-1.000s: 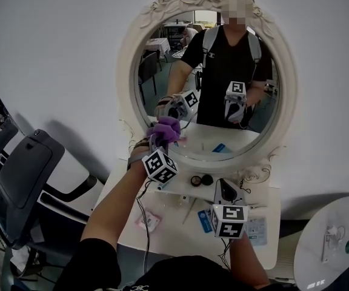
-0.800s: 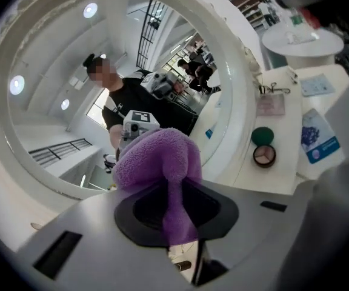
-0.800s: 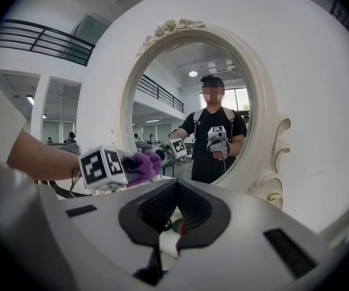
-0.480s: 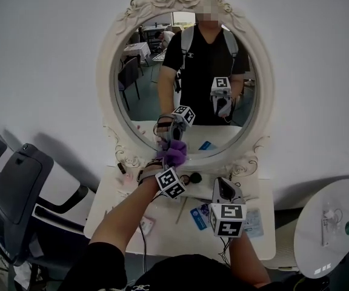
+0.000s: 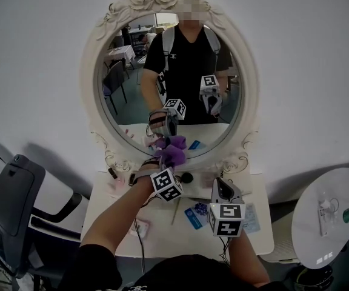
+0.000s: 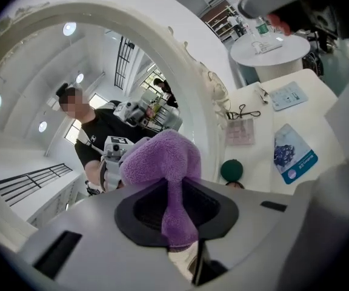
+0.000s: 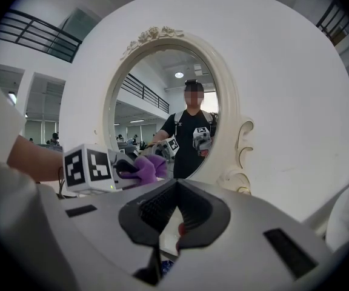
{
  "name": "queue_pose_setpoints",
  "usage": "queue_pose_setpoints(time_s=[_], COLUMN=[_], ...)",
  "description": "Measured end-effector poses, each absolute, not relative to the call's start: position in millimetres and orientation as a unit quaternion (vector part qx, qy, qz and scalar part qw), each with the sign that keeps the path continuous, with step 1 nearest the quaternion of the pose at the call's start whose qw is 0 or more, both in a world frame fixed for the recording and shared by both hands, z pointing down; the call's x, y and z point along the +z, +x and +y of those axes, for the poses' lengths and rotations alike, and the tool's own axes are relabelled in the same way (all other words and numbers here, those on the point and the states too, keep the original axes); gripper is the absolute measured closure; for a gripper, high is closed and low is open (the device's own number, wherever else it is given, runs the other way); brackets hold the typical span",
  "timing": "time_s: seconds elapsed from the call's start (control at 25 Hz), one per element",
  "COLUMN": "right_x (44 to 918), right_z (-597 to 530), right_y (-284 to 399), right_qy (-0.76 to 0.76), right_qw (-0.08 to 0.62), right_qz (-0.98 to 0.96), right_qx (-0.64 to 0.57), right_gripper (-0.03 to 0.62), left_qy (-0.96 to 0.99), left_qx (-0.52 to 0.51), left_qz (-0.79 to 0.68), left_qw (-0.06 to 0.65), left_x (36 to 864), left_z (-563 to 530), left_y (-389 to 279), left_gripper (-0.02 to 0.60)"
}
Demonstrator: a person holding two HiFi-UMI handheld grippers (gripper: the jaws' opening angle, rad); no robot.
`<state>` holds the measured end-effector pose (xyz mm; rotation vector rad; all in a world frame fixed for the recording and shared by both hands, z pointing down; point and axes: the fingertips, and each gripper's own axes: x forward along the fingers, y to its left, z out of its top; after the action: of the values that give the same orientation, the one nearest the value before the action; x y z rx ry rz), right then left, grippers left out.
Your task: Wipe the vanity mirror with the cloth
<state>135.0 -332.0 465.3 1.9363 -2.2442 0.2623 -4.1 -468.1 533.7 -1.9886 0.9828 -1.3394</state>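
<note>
The oval vanity mirror (image 5: 132, 83) in its ornate white frame (image 5: 105, 26) stands on the white table (image 5: 250, 238) against the wall. My left gripper (image 5: 169, 163) is shut on a bunched purple cloth (image 5: 172, 153), which presses against the bottom edge of the glass near the lower frame. In the left gripper view the cloth (image 6: 162, 162) bulges out from between the jaws, in front of the mirror frame (image 6: 180, 59). My right gripper (image 5: 223, 190) is held low over the table, to the right of the left one, shut and holding nothing. From the right gripper view the mirror (image 7: 162, 102) and cloth (image 7: 147, 166) show ahead.
Blue packets (image 5: 196, 214), a black round compact (image 5: 187, 177) and small items lie on the table below the mirror. A dark office chair (image 5: 11, 193) stands at the left. A small round white table (image 5: 338, 223) is at the right. Small scissors (image 6: 245, 110) lie near the frame's foot.
The left gripper has carried the cloth down and to the right, from the lower left of the glass to its bottom edge. The right gripper has stayed over the table.
</note>
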Motion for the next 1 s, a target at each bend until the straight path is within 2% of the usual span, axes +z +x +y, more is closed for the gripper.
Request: queue_pose_setpoints(time_s=[0.28, 0.6, 0.8, 1.0], right_x=[473.8, 469.4, 468.6, 473.5], right_z=[-336.2, -342.8, -344.6, -343.5], right_y=[125.1, 116.0, 110.6, 114.3], right_qy=[0.636, 0.620, 0.614, 0.614], right_qw=[0.095, 0.093, 0.089, 0.090], right_qz=[-0.760, -0.774, -0.779, -0.779], right_qx=[0.091, 0.084, 0.086, 0.093], right_gripper=[0.591, 0.591, 0.591, 0.591], left_qy=[-0.745, -0.646, -0.602, -0.592], left_qx=[-0.433, -0.380, -0.403, -0.406], left_qz=[0.409, 0.511, 0.519, 0.528], left_qw=[0.301, 0.422, 0.455, 0.455], left_x=[375.1, 151.2, 97.6, 80.9], left_z=[-457.5, -461.7, -474.5, -488.1], left_y=[-13.3, -41.3, -39.0, -41.3], left_gripper=[0.508, 0.508, 0.508, 0.508])
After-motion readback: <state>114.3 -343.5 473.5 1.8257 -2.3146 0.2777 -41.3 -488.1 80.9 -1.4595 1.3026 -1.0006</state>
